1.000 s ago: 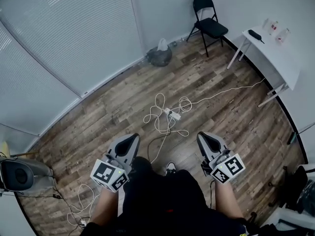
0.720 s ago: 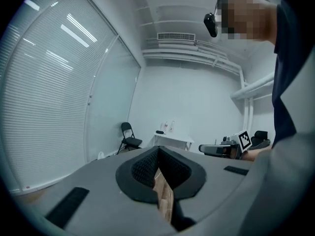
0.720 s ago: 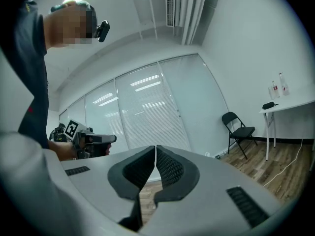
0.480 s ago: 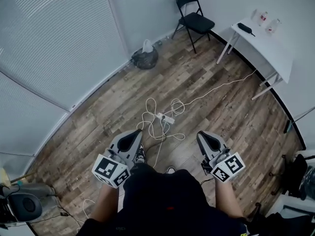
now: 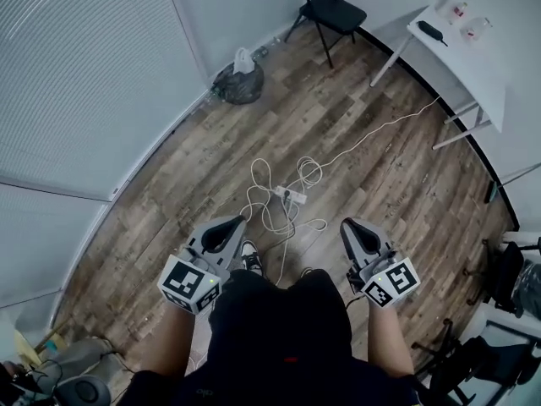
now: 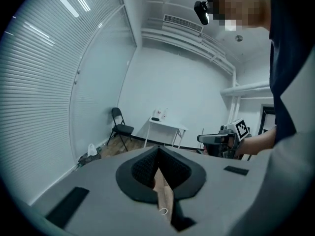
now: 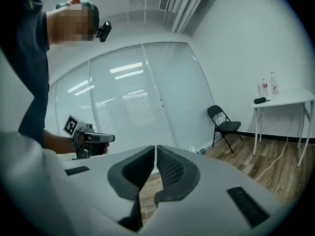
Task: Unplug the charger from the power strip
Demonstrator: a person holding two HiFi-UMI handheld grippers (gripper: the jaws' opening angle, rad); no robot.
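A white power strip (image 5: 290,195) lies on the wooden floor among loops of white cable (image 5: 264,205), a short way ahead of both grippers. Whatever is plugged into it is too small to make out. My left gripper (image 5: 228,224) is held in the air at the lower left, jaws together with nothing between them (image 6: 158,150). My right gripper (image 5: 349,226) is level with it at the lower right, also shut and empty (image 7: 155,149). Neither touches the strip or the cable. Each gripper view catches the other gripper off to the side.
A long white cord (image 5: 380,134) runs from the strip towards a white table (image 5: 473,66) at the far right. A black folding chair (image 5: 325,7) and a bagged bin (image 5: 238,83) stand by the far wall. Blinds cover the left wall (image 5: 84,74). The person's shoe (image 5: 250,256) is just below the cables.
The person has stepped forward, so the power strip and cables now lie nearer to both grippers. Both grippers came forward and a little lower, and their jaws stayed shut.
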